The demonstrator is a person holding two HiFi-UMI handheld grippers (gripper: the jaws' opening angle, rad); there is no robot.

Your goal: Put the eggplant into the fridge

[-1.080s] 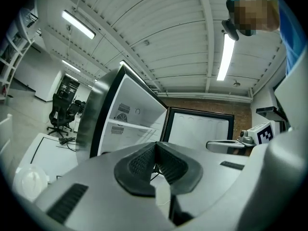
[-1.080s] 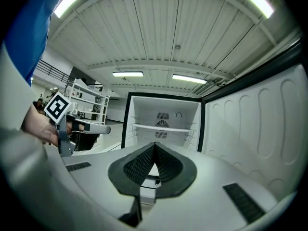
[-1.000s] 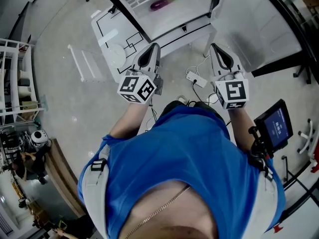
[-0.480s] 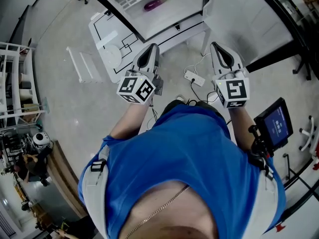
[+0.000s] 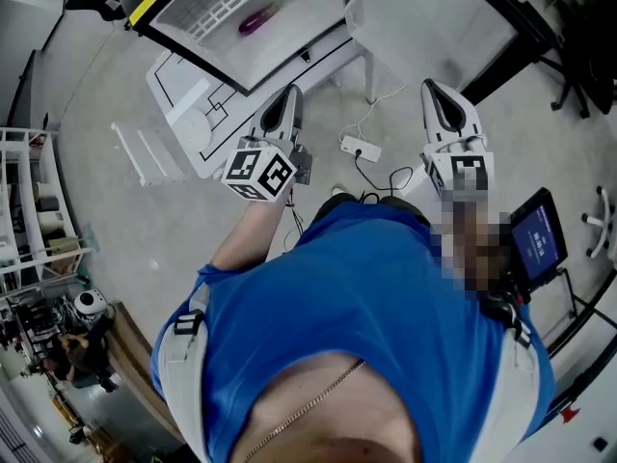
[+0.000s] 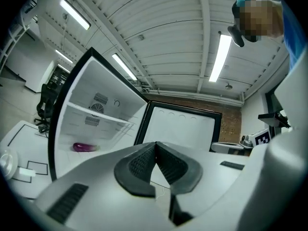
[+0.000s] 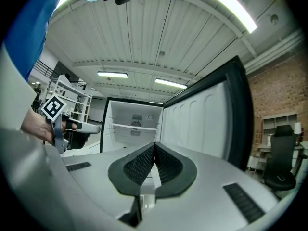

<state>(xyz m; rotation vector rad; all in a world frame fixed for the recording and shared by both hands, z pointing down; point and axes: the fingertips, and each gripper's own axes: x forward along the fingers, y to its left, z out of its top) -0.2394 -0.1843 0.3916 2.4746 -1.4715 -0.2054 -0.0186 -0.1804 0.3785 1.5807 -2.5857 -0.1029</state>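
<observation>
Eggplant (image 5: 253, 20) lies in the open fridge (image 5: 310, 15), which has slid leftward as the left tongs (image 5: 287, 95) and right tongs (image 5: 432, 90), both shut and empty, turn away, so the task looks done.

the person wears a bright blue shirt (image 5: 376, 297) with short sleeves. pale grey straps (image 5: 178, 355) go over both shoulders, with a black buckle (image 5: 189, 321) at 9 o'clock. a thin chain (image 5: 308, 408) shows at 6 o'clock. the left gripper (image 5: 289, 93) at 11 o'clock and the right gripper (image 5: 431, 87) at 1 o'clock are pale grey with black insides. each has 1 white cube with black square marks: the left cube (image 5: 260, 174) and the right cube (image 5: 468, 177). up close, the dark pads (image 6: 139, 162) have tiny bumps, and each grey shell has 2 black ribbed slots (image 6: 67, 203).
</observation>
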